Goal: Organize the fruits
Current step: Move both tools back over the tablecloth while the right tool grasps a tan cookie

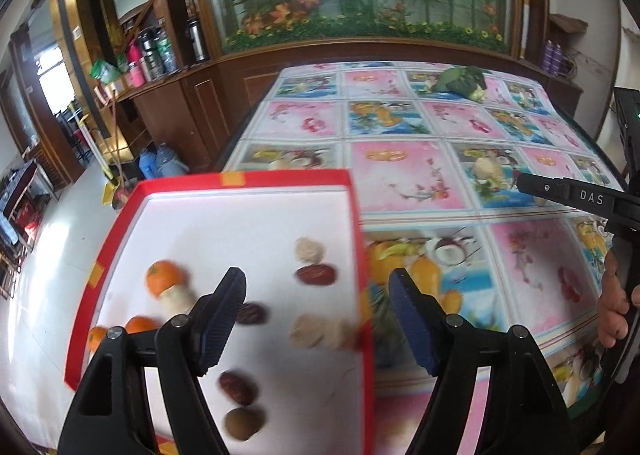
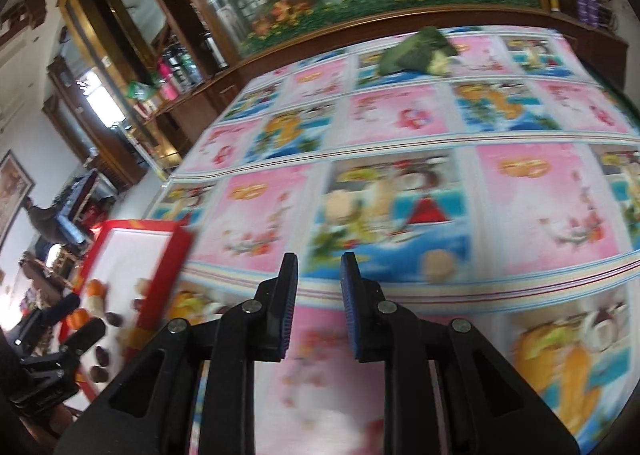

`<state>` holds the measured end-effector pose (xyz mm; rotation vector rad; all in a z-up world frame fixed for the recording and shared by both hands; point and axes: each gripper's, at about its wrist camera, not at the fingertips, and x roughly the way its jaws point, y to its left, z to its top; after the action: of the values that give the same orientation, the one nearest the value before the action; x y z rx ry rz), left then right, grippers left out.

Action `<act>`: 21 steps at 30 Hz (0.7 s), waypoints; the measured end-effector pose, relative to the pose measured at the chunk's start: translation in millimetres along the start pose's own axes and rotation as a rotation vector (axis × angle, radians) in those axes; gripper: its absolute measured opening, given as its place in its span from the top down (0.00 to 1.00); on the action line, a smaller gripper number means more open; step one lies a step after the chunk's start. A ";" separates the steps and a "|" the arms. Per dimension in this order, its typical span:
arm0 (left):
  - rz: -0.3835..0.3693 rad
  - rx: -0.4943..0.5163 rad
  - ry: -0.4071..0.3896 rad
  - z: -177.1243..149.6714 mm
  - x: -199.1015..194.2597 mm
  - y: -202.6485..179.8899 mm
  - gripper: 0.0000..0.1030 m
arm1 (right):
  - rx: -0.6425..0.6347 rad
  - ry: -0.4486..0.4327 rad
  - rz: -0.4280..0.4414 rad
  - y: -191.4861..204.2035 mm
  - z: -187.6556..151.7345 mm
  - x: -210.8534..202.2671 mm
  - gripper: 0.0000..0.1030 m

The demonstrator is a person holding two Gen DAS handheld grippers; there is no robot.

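A red tray (image 1: 280, 178) with a white floor sticks out past the table's left edge. It holds oranges (image 1: 164, 277), dark red dates (image 1: 316, 275), pale beige lumps (image 1: 308, 249) and one brown round fruit (image 1: 244, 423). My left gripper (image 1: 318, 289) is open just above the tray, and the tray's right wall runs between its fingers. My right gripper (image 2: 318, 261) hovers over the tablecloth with a narrow gap and nothing in it. Its tip (image 1: 524, 181) shows at the right of the left wrist view. The tray (image 2: 140, 225) and left gripper (image 2: 80, 331) sit at lower left in the right wrist view.
A fruit-print tablecloth (image 1: 400, 175) covers the table. A green broccoli (image 1: 460, 81) (image 2: 416, 49) lies near the far edge. A beige lump (image 1: 486, 169) seems to lie mid-table. A hand (image 1: 612, 307) holds the right gripper. Wooden cabinets and white floor (image 1: 60, 255) lie to the left.
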<state>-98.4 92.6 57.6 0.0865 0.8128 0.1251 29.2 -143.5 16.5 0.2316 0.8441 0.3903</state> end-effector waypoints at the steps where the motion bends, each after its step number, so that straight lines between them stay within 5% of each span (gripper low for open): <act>1: -0.007 0.012 0.001 4.7 3.7 -7.4 0.28 | -0.012 -0.005 -0.042 -9.0 1.8 -0.7 0.77; 9: -0.064 0.045 0.058 29.4 40.2 -56.7 0.28 | -0.008 0.079 -0.100 -55.1 11.7 14.1 0.76; 14: -0.074 0.058 0.072 34.1 49.0 -72.3 0.28 | -0.024 0.081 -0.107 -52.2 10.9 13.7 0.57; 21: -0.070 0.055 0.085 43.5 61.5 -78.5 0.28 | -0.069 0.074 -0.160 -44.8 7.7 20.2 0.57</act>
<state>-18.8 22.6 33.3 0.1050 0.9034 0.0408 58.1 -175.8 -8.0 0.0849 0.9139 0.2791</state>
